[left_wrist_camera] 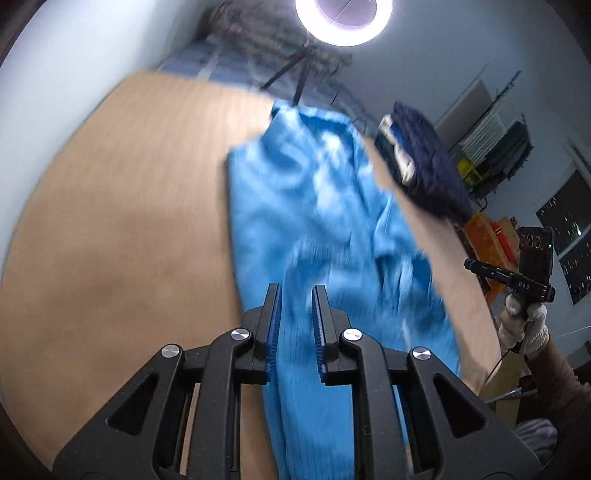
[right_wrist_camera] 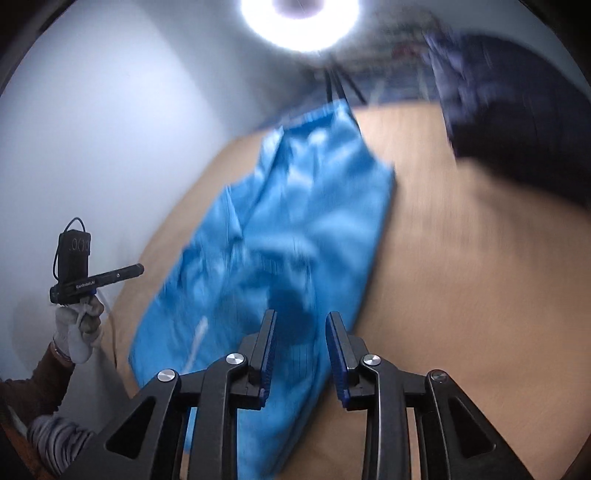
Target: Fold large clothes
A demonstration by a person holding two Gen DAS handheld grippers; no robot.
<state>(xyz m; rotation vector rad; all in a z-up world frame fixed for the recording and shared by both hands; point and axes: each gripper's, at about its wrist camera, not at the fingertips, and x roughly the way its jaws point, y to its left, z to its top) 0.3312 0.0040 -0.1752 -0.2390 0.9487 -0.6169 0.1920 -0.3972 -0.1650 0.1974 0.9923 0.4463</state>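
A long bright blue garment [left_wrist_camera: 314,206] lies lengthwise on the wooden table [left_wrist_camera: 129,203], crumpled at its far end and blurred. My left gripper [left_wrist_camera: 295,290] hovers over its near end, open, and the cloth shows through the gap below the pads without being pinched. In the right wrist view the same blue garment [right_wrist_camera: 295,221] runs away from me across the table [right_wrist_camera: 461,277]. My right gripper [right_wrist_camera: 301,314] stands open above its near edge, with nothing between the pads.
A stack of folded dark navy clothes [left_wrist_camera: 424,158] [right_wrist_camera: 517,129] sits at the table's far right. A ring light [left_wrist_camera: 343,18] [right_wrist_camera: 299,22] on a tripod shines beyond the far edge. White-gloved hands [left_wrist_camera: 524,325] [right_wrist_camera: 77,332] hold the gripper handles at the sides.
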